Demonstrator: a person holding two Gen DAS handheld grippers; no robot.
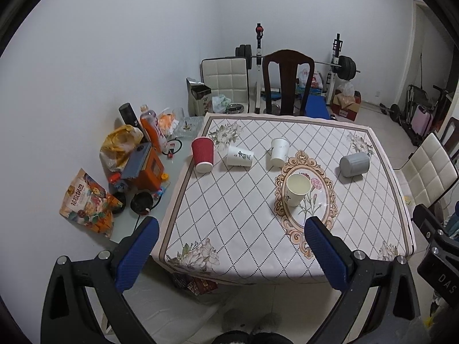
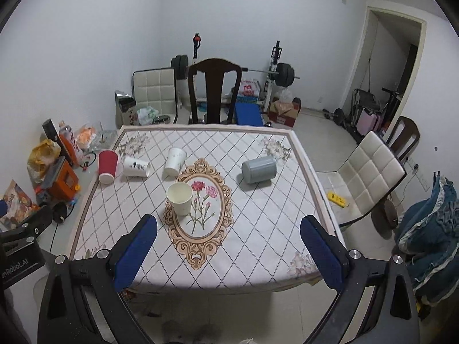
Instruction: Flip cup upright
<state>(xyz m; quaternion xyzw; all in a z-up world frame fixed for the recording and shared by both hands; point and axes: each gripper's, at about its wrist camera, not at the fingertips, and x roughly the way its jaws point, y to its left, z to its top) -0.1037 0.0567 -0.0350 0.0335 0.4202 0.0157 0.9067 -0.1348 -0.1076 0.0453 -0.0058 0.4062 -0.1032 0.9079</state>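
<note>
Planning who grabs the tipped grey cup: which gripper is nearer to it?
Right, likely. The grey cup lies ahead between the right gripper fingers; from the left gripper it sits far off to the right.

Upright cup point(image 1: 297, 189) on table point(image 1: 229, 229), four tipped cups point(image 1: 239, 156) behind, chair point(image 1: 287, 81) beyond

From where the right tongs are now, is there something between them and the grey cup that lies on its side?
Nothing visible blocks the way. The right tongs are open at the near edge of the table, and only bare tablecloth lies between them and the grey cup. The upright paper cup stands off to the left of that line.
</note>
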